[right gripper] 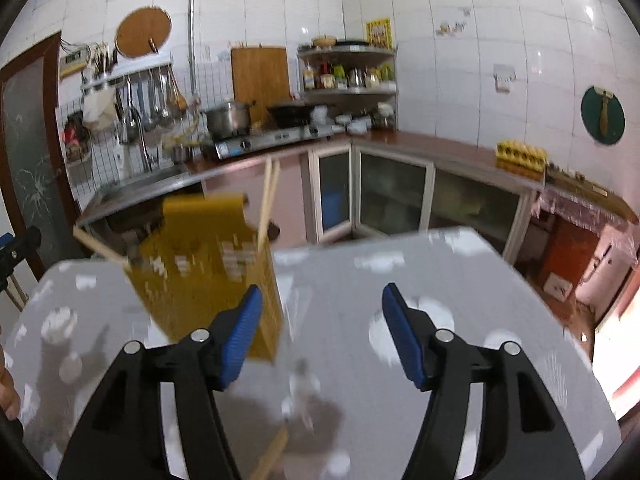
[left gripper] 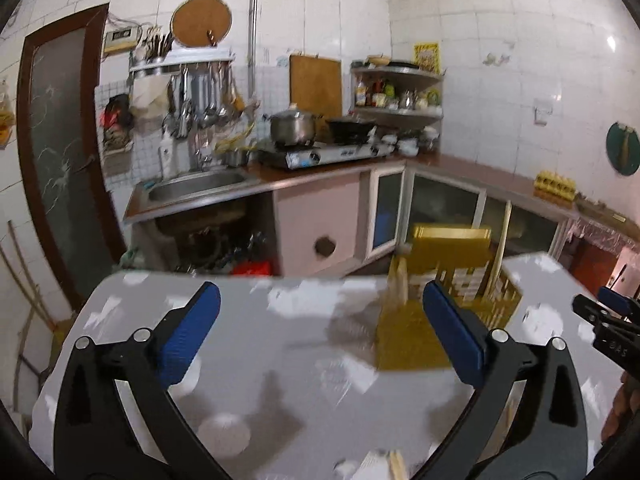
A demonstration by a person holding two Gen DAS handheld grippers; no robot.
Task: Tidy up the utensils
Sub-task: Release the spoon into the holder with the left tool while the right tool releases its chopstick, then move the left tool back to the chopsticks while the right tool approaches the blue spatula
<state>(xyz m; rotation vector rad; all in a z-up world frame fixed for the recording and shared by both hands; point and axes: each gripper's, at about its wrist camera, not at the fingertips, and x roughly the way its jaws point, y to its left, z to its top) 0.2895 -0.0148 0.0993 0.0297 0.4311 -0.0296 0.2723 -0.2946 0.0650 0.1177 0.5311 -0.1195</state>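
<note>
- Left gripper [left gripper: 320, 330]: my jaws stand wide apart, holding nothing.
- Right gripper [right gripper: 322, 332]: my jaws stand apart, holding nothing.
- Yellow utensil rack [right gripper: 208, 272] on the table [right gripper: 460, 288] already holds chopsticks [right gripper: 267, 200].
- A loose chopstick pair [right gripper: 272, 458] lies near me on the table, apparently left to store.

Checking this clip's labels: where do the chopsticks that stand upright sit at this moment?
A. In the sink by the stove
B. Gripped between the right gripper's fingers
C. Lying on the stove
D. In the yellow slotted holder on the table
D: in the right wrist view a pair of chopsticks sticks up out of the yellow holder on the table, apart from the open right gripper.
</note>
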